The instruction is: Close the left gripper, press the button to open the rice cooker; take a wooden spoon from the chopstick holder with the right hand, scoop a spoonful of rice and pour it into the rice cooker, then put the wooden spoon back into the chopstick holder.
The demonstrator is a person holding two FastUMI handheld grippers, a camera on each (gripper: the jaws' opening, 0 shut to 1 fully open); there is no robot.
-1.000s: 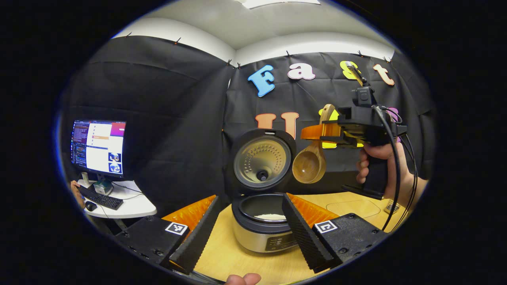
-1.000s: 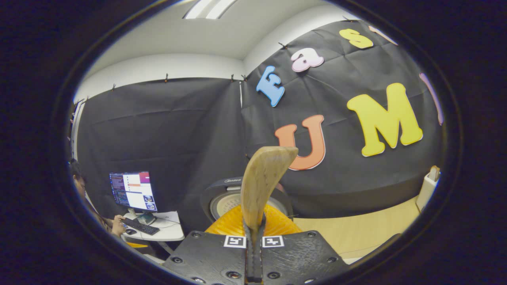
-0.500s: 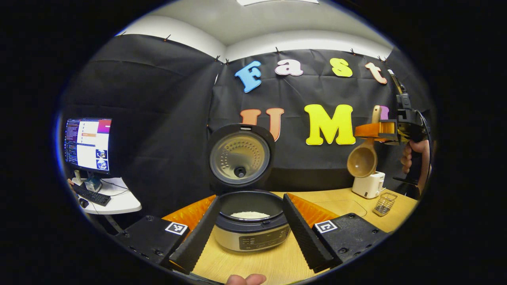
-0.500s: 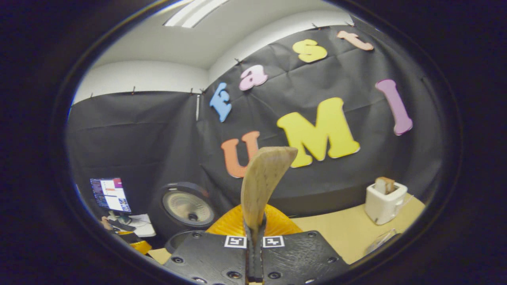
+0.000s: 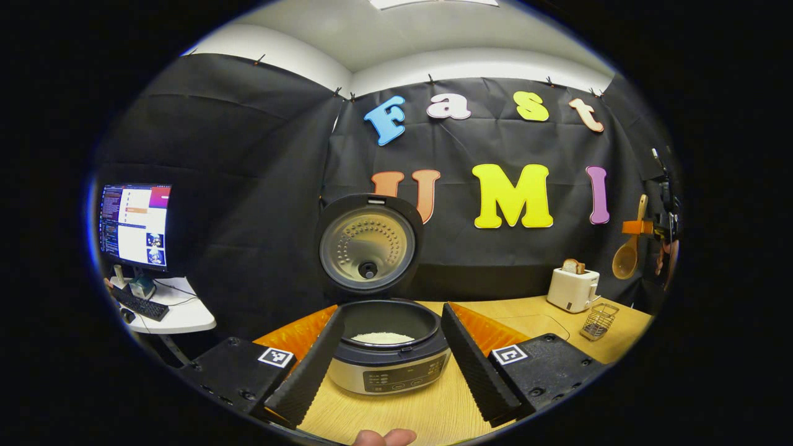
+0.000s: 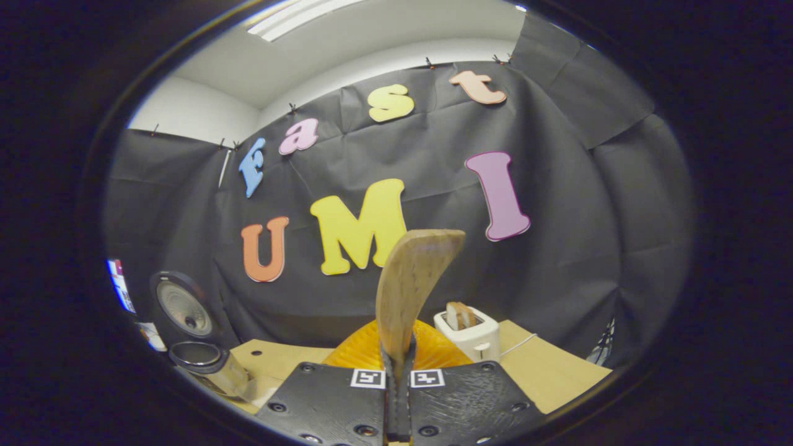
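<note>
Partly hidden wooden spoon bowl.

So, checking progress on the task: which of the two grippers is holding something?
The right gripper: its jaws are clamped on the wooden spoon handle. The left gripper is open, framing the rice cooker.

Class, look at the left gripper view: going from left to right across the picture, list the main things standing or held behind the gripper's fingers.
Monitor → open rice cooker → toaster → wire chopstick holder → wooden spoon, held up in the right gripper.
</note>
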